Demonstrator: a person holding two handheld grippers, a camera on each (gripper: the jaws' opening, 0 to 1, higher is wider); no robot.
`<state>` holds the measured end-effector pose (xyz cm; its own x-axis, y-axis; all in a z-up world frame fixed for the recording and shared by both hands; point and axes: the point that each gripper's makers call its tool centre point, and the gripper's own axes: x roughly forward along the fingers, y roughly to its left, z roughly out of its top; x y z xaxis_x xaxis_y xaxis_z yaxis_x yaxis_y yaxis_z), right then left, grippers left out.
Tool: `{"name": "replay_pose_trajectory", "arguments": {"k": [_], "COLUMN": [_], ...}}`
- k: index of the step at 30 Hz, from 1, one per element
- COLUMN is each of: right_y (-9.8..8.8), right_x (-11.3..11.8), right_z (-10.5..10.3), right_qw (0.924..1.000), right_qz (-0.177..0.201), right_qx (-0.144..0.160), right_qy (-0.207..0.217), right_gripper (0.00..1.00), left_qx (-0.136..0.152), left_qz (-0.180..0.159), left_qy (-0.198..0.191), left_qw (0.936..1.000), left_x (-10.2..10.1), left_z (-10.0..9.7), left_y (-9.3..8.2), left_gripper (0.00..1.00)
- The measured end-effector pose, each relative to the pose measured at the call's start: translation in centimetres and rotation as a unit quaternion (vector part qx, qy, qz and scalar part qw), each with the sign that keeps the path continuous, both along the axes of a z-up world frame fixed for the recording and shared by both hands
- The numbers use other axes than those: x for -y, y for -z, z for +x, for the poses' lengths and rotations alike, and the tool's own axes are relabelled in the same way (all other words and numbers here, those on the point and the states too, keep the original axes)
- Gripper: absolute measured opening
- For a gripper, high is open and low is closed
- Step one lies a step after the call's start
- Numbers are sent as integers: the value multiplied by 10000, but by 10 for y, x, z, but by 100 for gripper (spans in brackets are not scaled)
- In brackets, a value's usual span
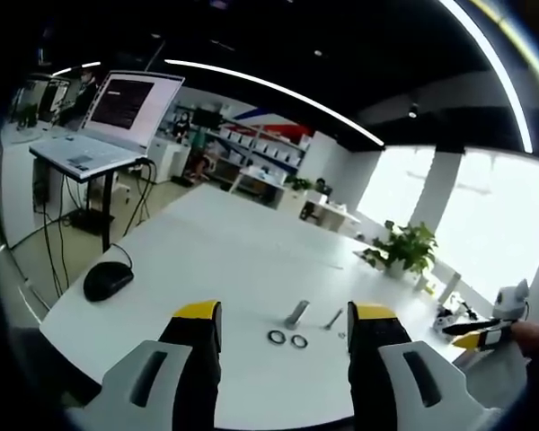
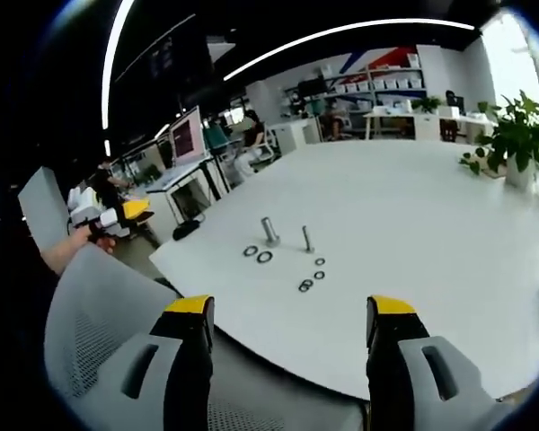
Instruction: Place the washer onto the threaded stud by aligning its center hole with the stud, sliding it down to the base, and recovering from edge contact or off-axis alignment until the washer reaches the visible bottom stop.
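Near the middle of the right gripper view, 2 upright studs (image 2: 270,230) stand on the white surface (image 2: 413,233), with 2 washers (image 2: 258,254) at lower left and 4 smaller rings (image 2: 311,276) at lower right; a grey chair (image 2: 99,314) lies between them and the right gripper (image 2: 289,359), fingers apart and empty. Lower centre in the left gripper view, the left gripper (image 1: 285,359) is likewise apart, while a mouse (image 1: 107,280) sits at left and a laptop (image 1: 108,126) upper left.

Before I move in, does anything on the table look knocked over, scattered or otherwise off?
Nothing stands out. Two studs stand upright on the white table, with washers lying flat beside them and more nearer the edge. Both grippers are open, holding nothing.
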<state>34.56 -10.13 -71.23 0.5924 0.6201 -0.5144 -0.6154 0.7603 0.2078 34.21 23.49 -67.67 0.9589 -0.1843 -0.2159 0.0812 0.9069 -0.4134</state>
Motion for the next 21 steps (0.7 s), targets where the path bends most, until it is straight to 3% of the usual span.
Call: {"name": "replay_pose_trajectory", "arguments": {"k": [5, 10, 16, 19, 21], "right_y": [-2, -13, -7, -4, -2], "right_x": [-7, -18, -29, -30, -36], "right_z": [11, 27, 33, 41, 44], "right_qw": [9984, 9979, 9929, 9850, 9845], "right_qz": [-324, -235, -539, -1002, -987], "right_qx": [-16, 49, 69, 426, 386], "right_qy": [-454, -597, -1059, -1337, -1397], "right_gripper": [68, 63, 53, 44, 44], "left_qx": [26, 62, 63, 37, 25], "left_qz": [-4, -4, -19, -21, -30], "left_qy": [-26, -36, -48, -30, -22], "left_qw": [10000, 10000, 10000, 10000, 10000], "left_x": [-1, -2, -2, -1, -1], "left_z": [0, 0, 0, 1, 0], "left_y": [-1, -2, -2, -1, -1], "left_gripper": [55, 54, 54, 54, 54]}}
